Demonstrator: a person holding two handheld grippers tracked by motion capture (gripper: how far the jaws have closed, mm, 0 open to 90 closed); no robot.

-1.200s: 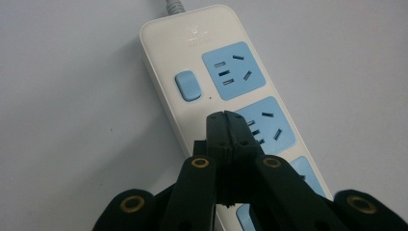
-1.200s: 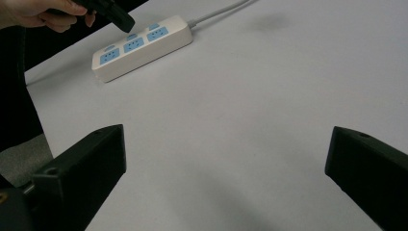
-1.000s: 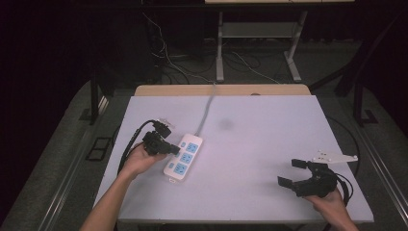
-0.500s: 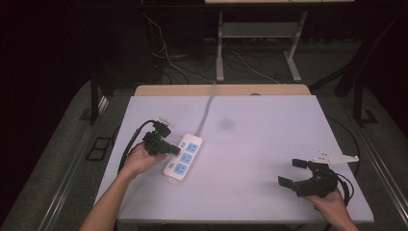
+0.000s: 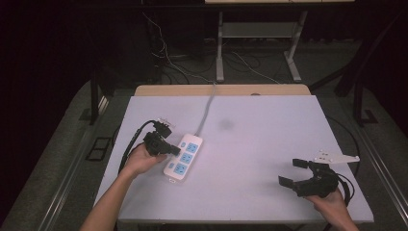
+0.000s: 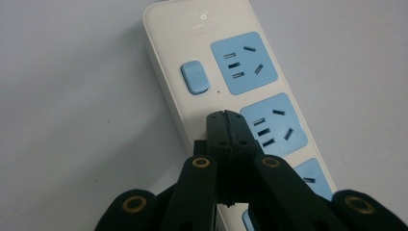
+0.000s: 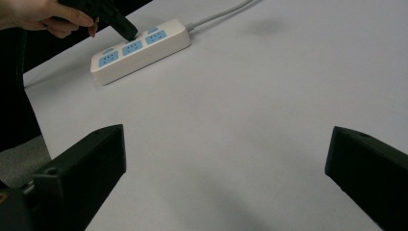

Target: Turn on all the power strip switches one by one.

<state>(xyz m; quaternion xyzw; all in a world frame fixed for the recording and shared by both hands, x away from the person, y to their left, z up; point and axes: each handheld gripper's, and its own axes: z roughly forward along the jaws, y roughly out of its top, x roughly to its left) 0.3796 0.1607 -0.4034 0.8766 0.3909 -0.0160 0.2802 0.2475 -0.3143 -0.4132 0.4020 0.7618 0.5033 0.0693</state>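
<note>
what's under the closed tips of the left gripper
The left gripper, jaws shut with nothing between them, sits over the white power strip, between its blue switch and middle socket. Whether the tips touch it is hidden.

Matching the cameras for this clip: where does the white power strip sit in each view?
High view: power strip left of centre on the table, beside the left gripper.
Left gripper view: it runs from top centre to bottom right, under the shut jaws.
Right gripper view: upper left, far off.
Shared landmark: its blue sockets.
</note>
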